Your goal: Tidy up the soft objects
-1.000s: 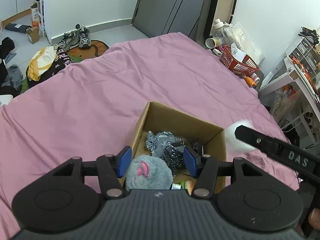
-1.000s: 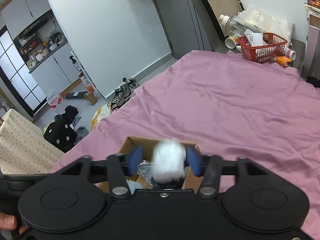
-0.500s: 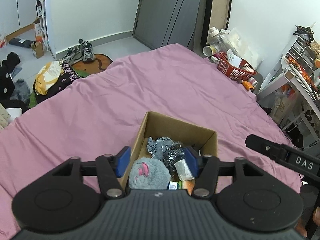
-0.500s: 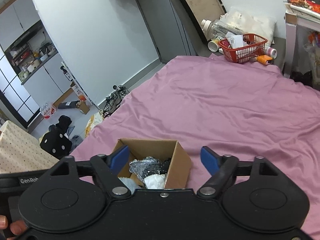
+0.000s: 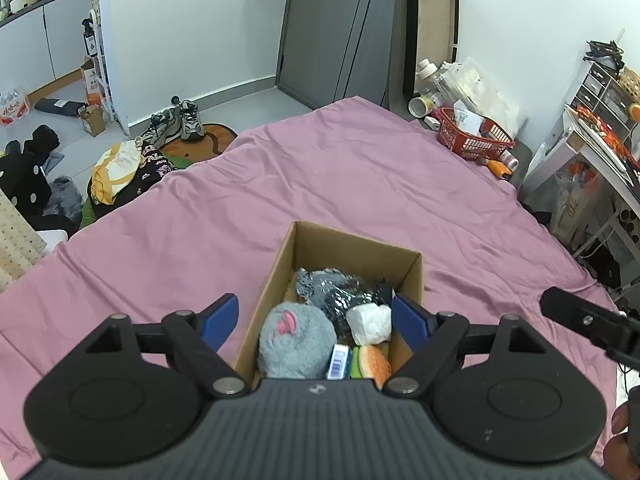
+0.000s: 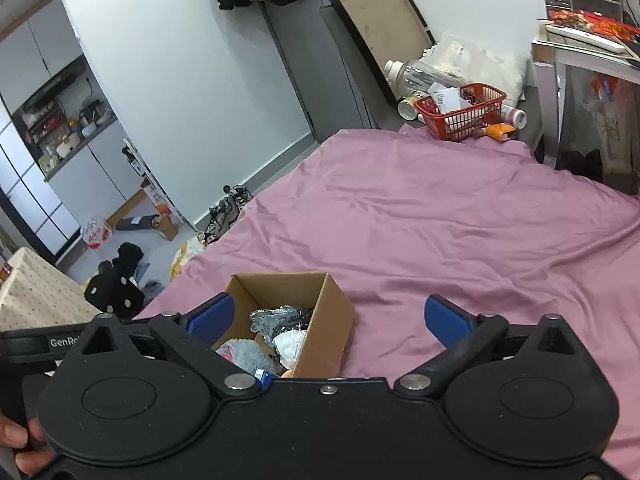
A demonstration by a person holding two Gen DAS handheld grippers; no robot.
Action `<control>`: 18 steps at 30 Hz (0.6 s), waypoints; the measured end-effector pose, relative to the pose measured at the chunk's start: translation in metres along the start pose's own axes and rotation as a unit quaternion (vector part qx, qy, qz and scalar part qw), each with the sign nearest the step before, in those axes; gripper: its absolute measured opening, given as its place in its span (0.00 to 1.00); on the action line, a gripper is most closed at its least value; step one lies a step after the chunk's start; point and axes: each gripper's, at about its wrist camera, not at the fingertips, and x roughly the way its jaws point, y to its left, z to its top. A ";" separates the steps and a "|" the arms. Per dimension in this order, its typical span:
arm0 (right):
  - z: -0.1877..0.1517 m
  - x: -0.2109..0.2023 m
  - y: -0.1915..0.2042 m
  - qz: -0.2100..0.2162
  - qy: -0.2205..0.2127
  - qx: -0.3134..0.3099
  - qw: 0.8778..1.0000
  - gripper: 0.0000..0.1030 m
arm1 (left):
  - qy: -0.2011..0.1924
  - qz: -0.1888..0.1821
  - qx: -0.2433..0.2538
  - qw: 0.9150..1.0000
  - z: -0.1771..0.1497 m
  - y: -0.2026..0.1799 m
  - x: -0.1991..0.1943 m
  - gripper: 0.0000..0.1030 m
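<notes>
change: white soft ball (image 5: 369, 323) now lies in the cardboard box (image 5: 412, 268) on the bed (image 5: 360, 184), beside the grey plush (image 5: 296, 338) | meaning: we judge this item sorted | vs earlier: our right claw (image 6: 326, 314) gripped it, now spread wide, empty, drawn back | left claw (image 5: 316, 316) wide open, empty, above box

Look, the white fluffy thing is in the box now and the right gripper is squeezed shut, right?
Not quite. The white fluffy thing is in the cardboard box, but the right gripper is wide open with nothing between its fingers, as the right wrist view shows.
</notes>
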 end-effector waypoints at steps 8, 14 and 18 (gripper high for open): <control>-0.004 -0.030 -0.007 -0.012 -0.026 0.003 1.000 1.00 | 0.011 0.013 0.002 1.000 -0.014 -0.010 -0.018 0.81; -0.017 -0.049 -0.008 -0.016 -0.025 0.012 0.999 1.00 | 0.004 0.012 -0.001 1.000 -0.021 -0.010 -0.038 0.82; -0.029 -0.066 -0.007 -0.019 -0.030 0.018 0.999 1.00 | -0.005 0.013 -0.005 1.000 -0.029 -0.007 -0.052 0.87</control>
